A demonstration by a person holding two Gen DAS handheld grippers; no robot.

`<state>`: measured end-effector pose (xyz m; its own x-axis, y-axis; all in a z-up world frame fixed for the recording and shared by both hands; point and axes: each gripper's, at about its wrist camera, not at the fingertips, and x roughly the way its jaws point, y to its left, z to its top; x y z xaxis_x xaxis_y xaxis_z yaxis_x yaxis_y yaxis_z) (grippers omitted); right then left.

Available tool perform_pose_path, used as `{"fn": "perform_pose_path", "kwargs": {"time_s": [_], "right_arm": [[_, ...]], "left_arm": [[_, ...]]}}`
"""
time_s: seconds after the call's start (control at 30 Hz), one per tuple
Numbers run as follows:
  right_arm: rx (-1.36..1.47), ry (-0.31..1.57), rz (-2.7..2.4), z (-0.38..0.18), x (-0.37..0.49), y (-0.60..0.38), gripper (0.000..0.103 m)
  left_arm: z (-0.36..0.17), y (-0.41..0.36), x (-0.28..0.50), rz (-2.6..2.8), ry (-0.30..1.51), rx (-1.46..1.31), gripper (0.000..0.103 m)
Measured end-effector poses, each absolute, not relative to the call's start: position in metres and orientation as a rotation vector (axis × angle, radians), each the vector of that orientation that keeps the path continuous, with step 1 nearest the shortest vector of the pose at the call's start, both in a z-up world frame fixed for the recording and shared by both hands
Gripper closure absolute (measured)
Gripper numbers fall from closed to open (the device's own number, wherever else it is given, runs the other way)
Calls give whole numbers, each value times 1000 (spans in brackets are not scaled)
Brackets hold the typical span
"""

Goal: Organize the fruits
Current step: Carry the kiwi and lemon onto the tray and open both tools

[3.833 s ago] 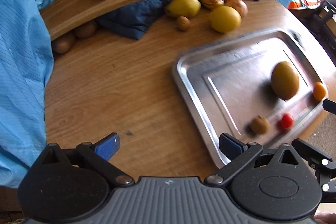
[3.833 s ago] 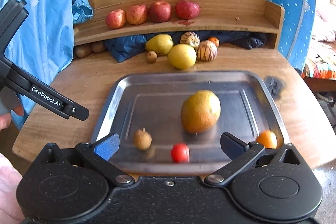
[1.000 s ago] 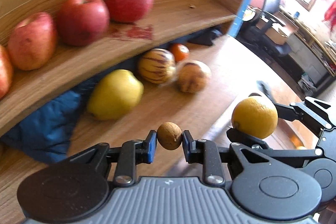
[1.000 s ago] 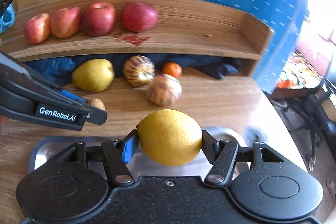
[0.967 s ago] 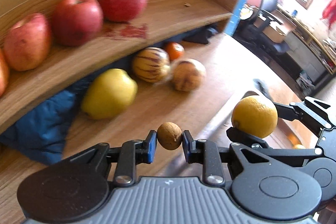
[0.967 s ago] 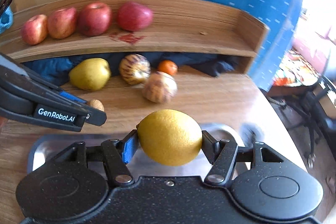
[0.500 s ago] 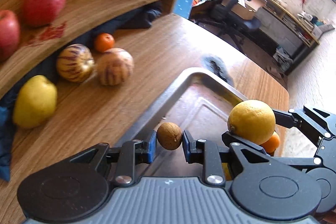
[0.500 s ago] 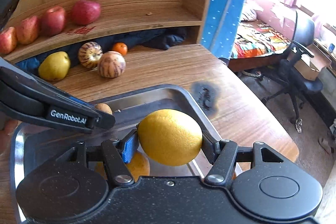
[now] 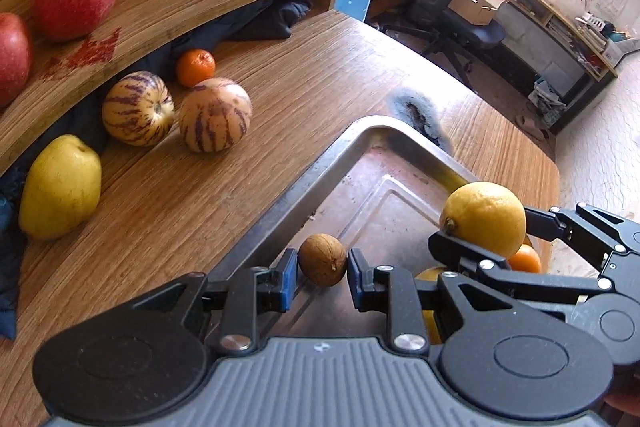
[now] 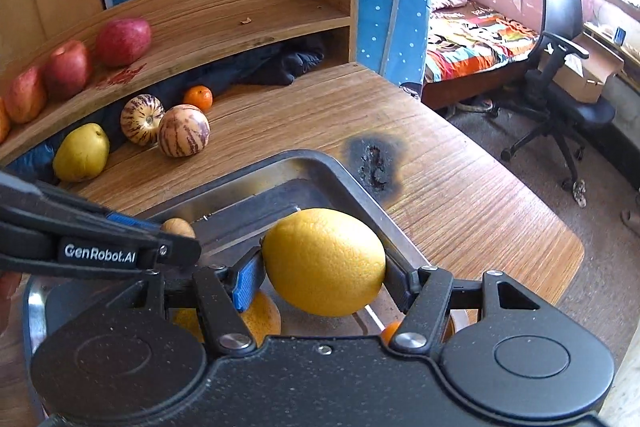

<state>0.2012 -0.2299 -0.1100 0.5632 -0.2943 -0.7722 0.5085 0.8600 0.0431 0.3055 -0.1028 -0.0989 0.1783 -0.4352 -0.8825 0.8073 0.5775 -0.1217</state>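
My left gripper [image 9: 322,261] is shut on a small brown fruit [image 9: 322,259], held just above the left rim of the steel tray [image 9: 300,187]. To its right, my right gripper [image 9: 484,231] is shut on a yellow lemon [image 9: 484,219] over the tray's far right corner. In the right wrist view the lemon [image 10: 324,261] fills the blue pads of the right gripper [image 10: 324,267]. The left gripper [image 10: 180,239] reaches in from the left with the brown fruit [image 10: 178,227]. Under the lemon, a large orange-yellow fruit [image 10: 260,319] and a small orange [image 9: 524,259] lie in the tray [image 10: 352,183].
A yellow pear [image 9: 60,187], two striped melons [image 9: 138,109] [image 9: 215,115] and a tangerine [image 9: 196,67] sit on the wooden table below the shelf. Red apples [image 10: 123,41] line the shelf. A burn mark [image 10: 374,163] lies beyond the tray. An office chair [image 10: 560,39] stands off the table's right edge.
Both grippers picked up their fruits, then swung right from the shelf side to above the tray's far corner. Each grip is unchanged over the last second.
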Motion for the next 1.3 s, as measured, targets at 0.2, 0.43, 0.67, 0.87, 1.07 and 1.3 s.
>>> {"fn": "perform_pose_path", "kwargs": {"time_s": [0.2, 0.43, 0.67, 0.87, 1.07, 1.3], "right_arm": [[270, 815, -470, -104, 193, -228, 35], [250, 733, -462, -82, 167, -218, 21], [255, 702, -453, -70, 125, -195, 4], [247, 722, -426, -70, 94, -170, 1], [238, 750, -367, -73, 72, -142, 1], [203, 835, -281, -84, 60, -110, 1]], "left_arm": [[-94, -97, 299, -873, 1069, 406, 60], [-79, -80, 283, -826, 1032, 387, 34], [-68, -47, 258, -743, 1016, 386, 7], [-64, -20, 235, -677, 1010, 407, 1], [-65, 13, 208, -617, 1024, 403, 1], [-65, 52, 184, -545, 1051, 382, 1]]}}
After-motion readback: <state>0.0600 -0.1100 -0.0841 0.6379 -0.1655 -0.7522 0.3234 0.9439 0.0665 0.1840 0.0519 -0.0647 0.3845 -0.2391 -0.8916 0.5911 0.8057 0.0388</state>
